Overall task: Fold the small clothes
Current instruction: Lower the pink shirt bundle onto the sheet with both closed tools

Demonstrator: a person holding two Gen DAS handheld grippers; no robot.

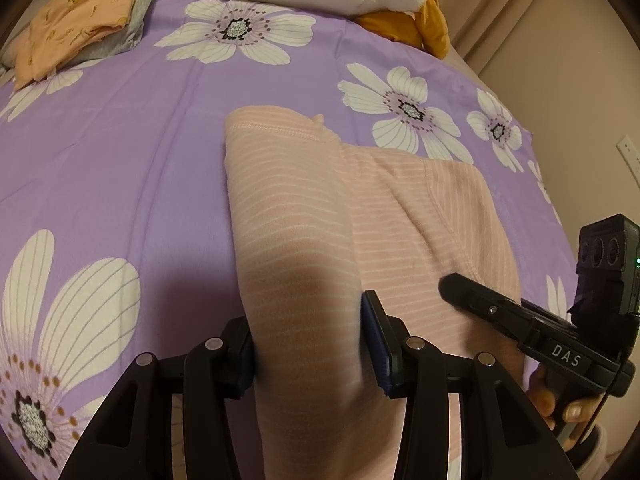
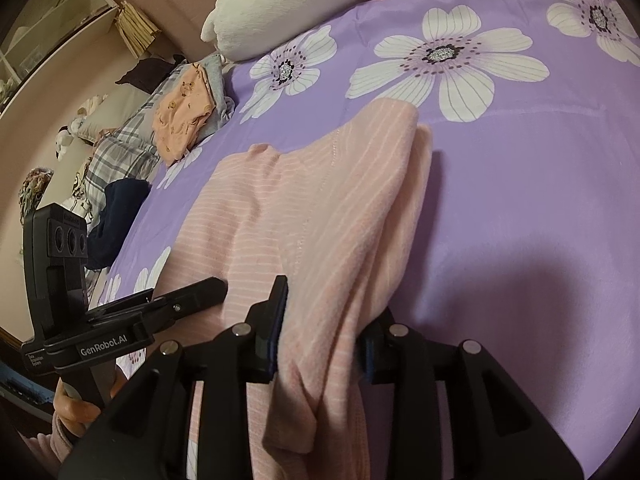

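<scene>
The pink striped garment [image 1: 304, 208] lies on the purple flowered bedspread [image 1: 120, 152], its long axis running away from both claws; the left gripper [image 1: 310, 340] straddles a raised fold, jaws partly open — cloth between them; the right gripper [image 2: 322, 332] likewise holds bunched cloth [image 2: 320, 320] at the near edge, so both hands sit equally near.

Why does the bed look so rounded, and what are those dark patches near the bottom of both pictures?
Left wrist view: the fisheye lens bulges the purple bedsheet and blackens the corners; the left gripper shadows the pink striped garment. Right wrist view: same bulge, with the right gripper shadowing the sheet at lower right; lighting is warm and dim, without glare.
</scene>
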